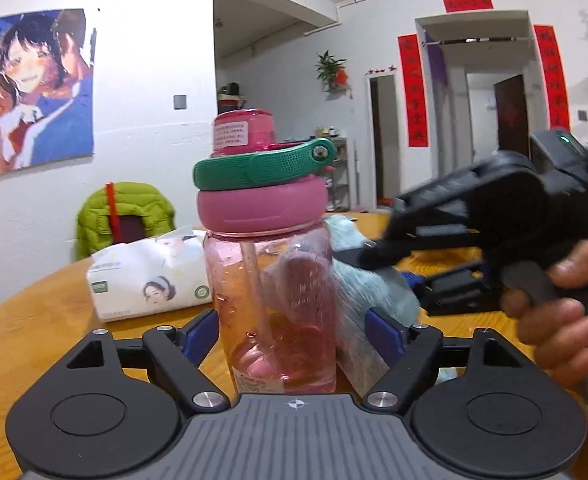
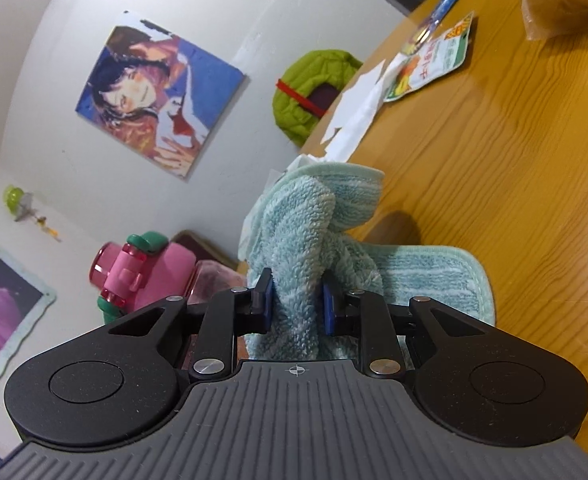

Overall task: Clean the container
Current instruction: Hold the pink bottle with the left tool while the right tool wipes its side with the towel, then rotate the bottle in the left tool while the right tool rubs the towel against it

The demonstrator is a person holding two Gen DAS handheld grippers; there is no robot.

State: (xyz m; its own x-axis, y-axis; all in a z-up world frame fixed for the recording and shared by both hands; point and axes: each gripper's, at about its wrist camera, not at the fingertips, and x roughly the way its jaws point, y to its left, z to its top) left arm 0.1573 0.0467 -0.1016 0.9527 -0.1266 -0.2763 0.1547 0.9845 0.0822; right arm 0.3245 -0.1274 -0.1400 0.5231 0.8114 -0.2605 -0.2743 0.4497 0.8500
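**Inspector:** Nearest the left lens sat the left gripper (image 1: pixel 292 332), with the bottle (image 1: pixel 274 292) upright between its pads, base on the table (image 1: pixel 34 320). The near pad met the wall; cloth and glare hid the far pad's contact, so it appeared to be clamped on the bottle, no more. The right gripper (image 2: pixel 295 306) was pinched on a bunched cloth (image 2: pixel 305 240), held just beside the bottle's right flank.

**Assessor:** Could contact between cloth and bottle be confirmed?

**Inspector:** Not with certainty; that edge was blurred. They were at least just beside each other.

**Assessor:** Risks?

**Inspector:** In his judgement, three. A hard sideways wipe could have tilted the bottle in the pads, as the wall is smooth and looked wet inside. The loose tail of cloth could have dragged on the table and pulled free of the pinch. The lid (image 1: pixel 262 206) and green strap (image 1: pixel 266 164) stood high, so a push there would have levered the bottle over.

**Assessor:** Count?

**Inspector:** One bottle, one cloth, two grippers, one hand (image 1: pixel 565 312) in view, one tissue pack (image 1: pixel 146 276), one snack packet (image 2: pixel 429 64).
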